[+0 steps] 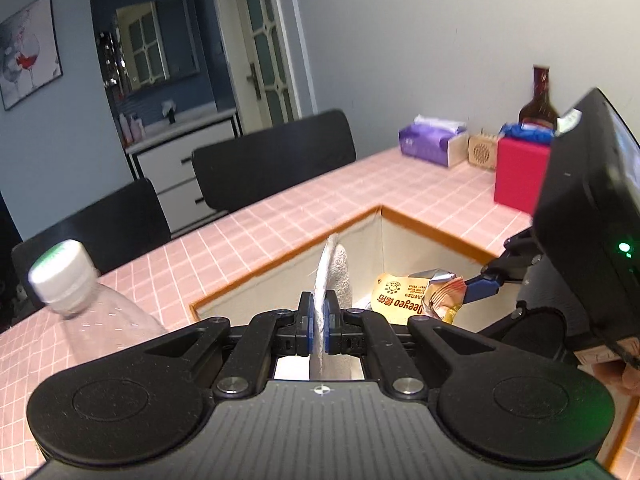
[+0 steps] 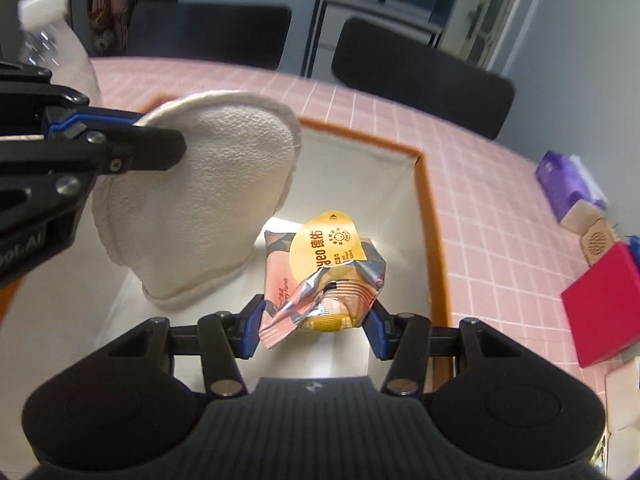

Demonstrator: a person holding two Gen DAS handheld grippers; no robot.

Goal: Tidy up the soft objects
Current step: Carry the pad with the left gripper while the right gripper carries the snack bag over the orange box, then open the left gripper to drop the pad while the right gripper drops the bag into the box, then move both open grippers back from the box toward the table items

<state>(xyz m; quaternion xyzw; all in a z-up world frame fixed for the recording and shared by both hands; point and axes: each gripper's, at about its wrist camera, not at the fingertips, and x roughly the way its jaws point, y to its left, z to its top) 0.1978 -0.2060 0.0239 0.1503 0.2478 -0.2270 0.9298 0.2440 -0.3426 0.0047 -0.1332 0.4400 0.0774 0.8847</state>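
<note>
Left gripper (image 1: pixel 319 320) pinches white pad (image 1: pixel 334 268); right gripper (image 2: pixel 316 326) clamps wet-wipes pack (image 2: pixel 324 276) inside box (image 2: pixel 434 216).

A clear plastic bottle (image 1: pixel 94 312) with a white cap stands near the pink-tiled table's (image 1: pixel 280 216) near-left edge. At the far corner by the wall — a purple tissue pack (image 1: pixel 430 142), a red box (image 1: pixel 520 174) and a brown bottle (image 1: pixel 539 100). Two black chairs (image 1: pixel 272 156) line the far edge.

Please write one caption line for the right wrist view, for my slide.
Right hand-held gripper clamps a crumpled wipes packet inside the orange-rimmed box, while the left hand-held gripper holds a white pad.
</note>
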